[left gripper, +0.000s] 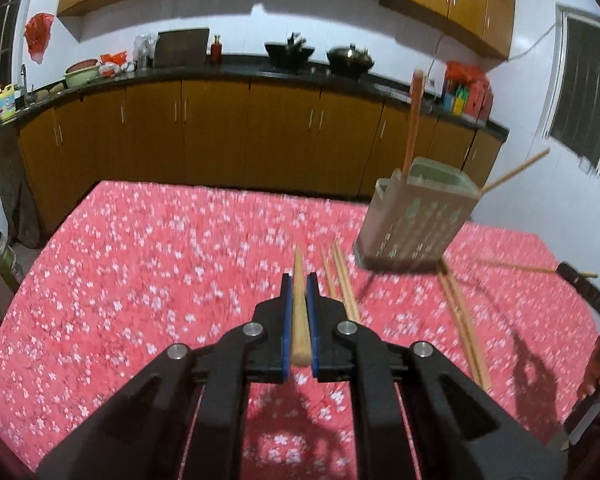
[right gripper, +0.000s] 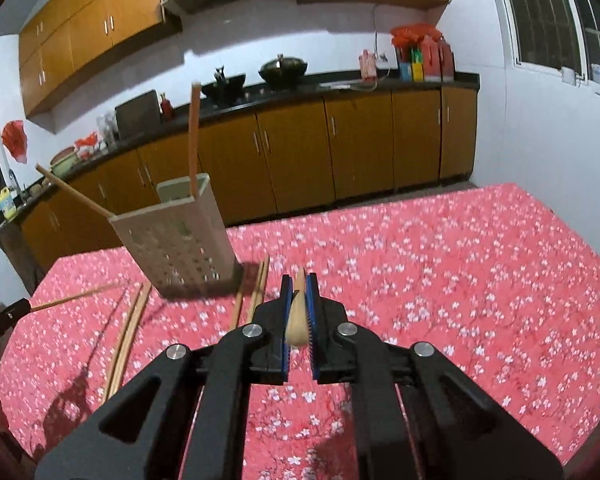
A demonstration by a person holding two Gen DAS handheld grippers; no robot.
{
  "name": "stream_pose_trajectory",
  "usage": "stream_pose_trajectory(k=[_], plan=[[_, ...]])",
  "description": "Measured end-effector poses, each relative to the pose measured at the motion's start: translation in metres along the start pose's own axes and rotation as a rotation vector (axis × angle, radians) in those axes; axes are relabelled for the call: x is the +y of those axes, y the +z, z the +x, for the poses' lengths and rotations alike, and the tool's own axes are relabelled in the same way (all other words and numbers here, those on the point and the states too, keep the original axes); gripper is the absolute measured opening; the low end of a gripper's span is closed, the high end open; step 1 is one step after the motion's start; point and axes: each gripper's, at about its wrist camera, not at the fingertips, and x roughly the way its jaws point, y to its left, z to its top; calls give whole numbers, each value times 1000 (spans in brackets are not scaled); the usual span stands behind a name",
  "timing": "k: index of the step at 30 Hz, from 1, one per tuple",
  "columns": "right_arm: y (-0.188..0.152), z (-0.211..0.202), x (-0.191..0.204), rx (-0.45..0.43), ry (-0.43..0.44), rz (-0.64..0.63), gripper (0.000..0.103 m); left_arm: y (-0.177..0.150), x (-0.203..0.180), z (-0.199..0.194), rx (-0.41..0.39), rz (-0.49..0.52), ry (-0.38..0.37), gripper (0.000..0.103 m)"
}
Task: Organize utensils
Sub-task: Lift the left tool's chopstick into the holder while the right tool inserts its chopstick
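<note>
A beige perforated utensil holder stands on the red flowered tablecloth, also in the right wrist view, with two chopsticks sticking out of it. My left gripper is shut on a wooden chopstick, held above the cloth left of the holder. My right gripper is shut on another wooden chopstick, right of the holder. Loose chopsticks lie on the cloth: a pair by the left gripper and a pair in front of the holder, also seen in the right wrist view.
The table carries a red flowered cloth. Behind it runs a kitchen counter with woks, bottles and bowls over brown cabinets. The other gripper shows at each view's edge.
</note>
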Motion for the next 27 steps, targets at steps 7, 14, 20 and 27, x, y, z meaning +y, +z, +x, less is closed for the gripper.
stream_pose_trajectory(k=[7,14,20,27], plan=[[11,-11,2,-52,6,-3,8,20,-4,-27,-99,-9,-17,8],[19,-17,6,-82,14,-17,8,32,-7,-36,-129,7,-22,8],[48,-41,18,-139,101,-36,8,49,-22,-58,-168,52,-82,8],[81,-68,38,-239,238,-28,7,81,-52,-83,-273,92,-155,8]])
